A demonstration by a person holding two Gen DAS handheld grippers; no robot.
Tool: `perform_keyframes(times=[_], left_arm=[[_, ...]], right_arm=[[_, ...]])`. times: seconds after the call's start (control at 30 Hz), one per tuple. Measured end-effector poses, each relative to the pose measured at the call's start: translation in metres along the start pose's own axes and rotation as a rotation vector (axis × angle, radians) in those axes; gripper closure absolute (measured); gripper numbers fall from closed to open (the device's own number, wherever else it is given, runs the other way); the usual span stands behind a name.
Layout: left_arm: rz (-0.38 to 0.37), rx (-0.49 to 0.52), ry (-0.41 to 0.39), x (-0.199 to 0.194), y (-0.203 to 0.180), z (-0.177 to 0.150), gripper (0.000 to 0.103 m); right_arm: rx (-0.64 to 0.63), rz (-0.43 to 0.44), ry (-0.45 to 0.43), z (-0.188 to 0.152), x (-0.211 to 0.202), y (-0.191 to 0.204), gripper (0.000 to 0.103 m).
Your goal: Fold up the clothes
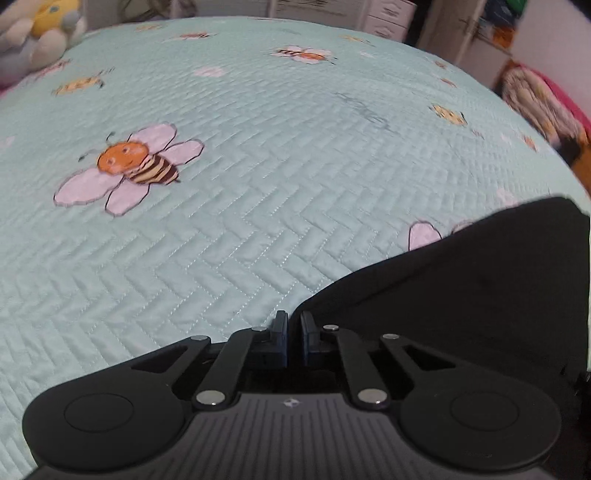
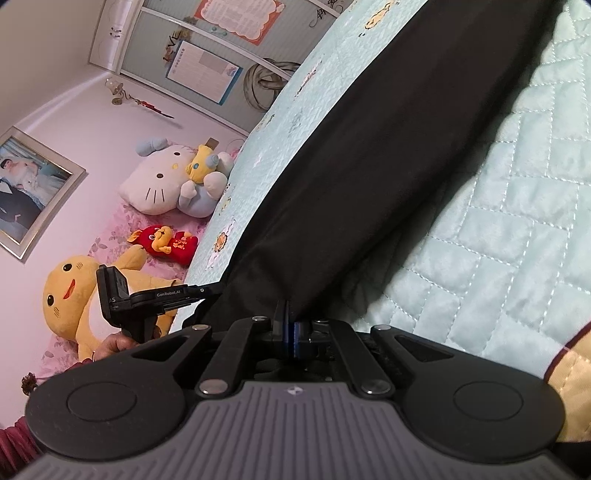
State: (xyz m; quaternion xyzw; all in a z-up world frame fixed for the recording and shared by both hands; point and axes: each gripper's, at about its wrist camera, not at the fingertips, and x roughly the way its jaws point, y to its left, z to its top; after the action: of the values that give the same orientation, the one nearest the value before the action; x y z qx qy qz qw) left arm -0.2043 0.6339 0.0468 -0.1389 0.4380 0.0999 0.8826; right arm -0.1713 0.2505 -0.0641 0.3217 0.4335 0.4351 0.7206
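A black garment (image 1: 461, 288) lies stretched along the teal bee-print quilt (image 1: 258, 192). One corner of it ends right at my left gripper (image 1: 293, 319). The jaws there stand almost together with a slim pale gap, and the corner touches the right fingertip (image 1: 306, 321); no cloth shows in the gap. In the right wrist view the garment (image 2: 369, 166) runs away as a long dark band. My right gripper (image 2: 290, 314) is shut on its near end, the cloth bunched at the pads. The left gripper (image 2: 218, 288) shows side-on at the garment's left edge, held by a hand (image 2: 118, 343).
Plush toys lie on a pink sheet past the quilt's edge: a white cat (image 2: 159, 184), a yellow one (image 2: 62, 295), a small red one (image 2: 166, 240). Another plush (image 1: 37, 29) sits at the far left corner. A sleeve (image 2: 572, 387) enters at the right. Cupboards stand behind.
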Motion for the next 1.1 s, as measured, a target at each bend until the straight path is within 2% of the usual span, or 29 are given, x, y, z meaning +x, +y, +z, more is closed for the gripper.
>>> perform_keyframes(times=[0.03, 0.13, 0.2, 0.27, 0.33, 0.43, 0.5, 0.63, 0.7, 0.73, 0.77, 0.9, 0.97, 1.03, 1.1], left_arm=[[0.012, -0.007, -0.004, -0.001, 0.0, 0.0, 0.089], [0.119, -0.028, -0.048, -0.011, -0.011, 0.002, 0.069], [0.185, -0.042, -0.094, -0.022, -0.021, 0.006, 0.072], [0.216, -0.054, -0.141, -0.032, -0.037, 0.013, 0.073], [0.16, -0.057, -0.168, -0.038, -0.063, 0.018, 0.073], [0.033, 0.025, -0.15, -0.03, -0.119, 0.026, 0.066], [0.0, 0.08, -0.131, -0.016, -0.159, 0.029, 0.065], [-0.131, 0.078, -0.084, 0.012, -0.216, 0.023, 0.063], [-0.155, 0.087, -0.061, 0.022, -0.237, 0.014, 0.063], [-0.156, 0.084, -0.054, 0.026, -0.244, 0.007, 0.063], [-0.154, 0.074, -0.047, 0.027, -0.248, 0.001, 0.063], [-0.171, -0.023, -0.059, 0.015, -0.242, -0.021, 0.058], [-0.151, -0.004, -0.057, 0.012, -0.244, -0.029, 0.057], [-0.123, 0.03, -0.057, 0.01, -0.249, -0.034, 0.055], [-0.13, 0.041, -0.06, 0.01, -0.256, -0.032, 0.055]], right_arm=[[-0.001, -0.001, 0.001, 0.0, 0.0, 0.0, 0.103], [0.006, 0.002, 0.001, 0.0, -0.001, 0.0, 0.103], [0.024, 0.01, -0.002, 0.001, -0.002, -0.001, 0.103], [0.069, 0.017, -0.021, 0.002, -0.008, -0.005, 0.101], [0.137, 0.007, -0.065, 0.003, -0.018, -0.009, 0.097], [0.172, -0.057, -0.17, 0.009, -0.044, -0.016, 0.081], [0.196, -0.087, -0.218, 0.015, -0.056, -0.022, 0.081], [0.245, -0.083, -0.224, 0.028, -0.054, -0.033, 0.081], [0.239, -0.082, -0.217, 0.032, -0.05, -0.034, 0.085], [0.245, -0.082, -0.211, 0.033, -0.049, -0.037, 0.097], [0.26, -0.088, -0.203, 0.035, -0.049, -0.04, 0.102], [0.233, -0.106, -0.173, 0.037, -0.059, -0.042, 0.102], [0.231, -0.098, -0.146, 0.037, -0.062, -0.045, 0.102], [0.276, -0.074, -0.13, 0.04, -0.07, -0.05, 0.097], [0.3, -0.068, -0.139, 0.044, -0.083, -0.053, 0.089]])
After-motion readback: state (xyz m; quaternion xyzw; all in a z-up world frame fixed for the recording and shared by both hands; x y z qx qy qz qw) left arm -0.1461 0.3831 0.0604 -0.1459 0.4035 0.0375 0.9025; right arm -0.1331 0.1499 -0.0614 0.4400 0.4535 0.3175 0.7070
